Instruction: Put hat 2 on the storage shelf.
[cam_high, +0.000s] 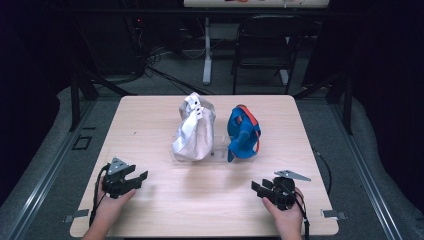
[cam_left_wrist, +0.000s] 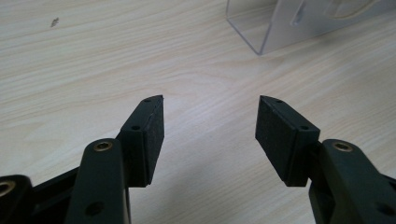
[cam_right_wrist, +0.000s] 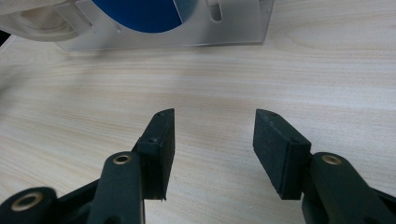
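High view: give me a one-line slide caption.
Both hand-held grippers, left gripper and right gripper, rest open near the table front, short of a white cap and blue cap on a clear stand.

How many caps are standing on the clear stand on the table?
2. The white cap is on the left side of the clear stand; the blue cap with an orange strap is on its right side. No others are visible.

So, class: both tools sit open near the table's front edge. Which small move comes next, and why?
Probably move the left tool forward toward the white cap on the clear stand. Both it and the right tool are open, holding nothing, well short of the caps.
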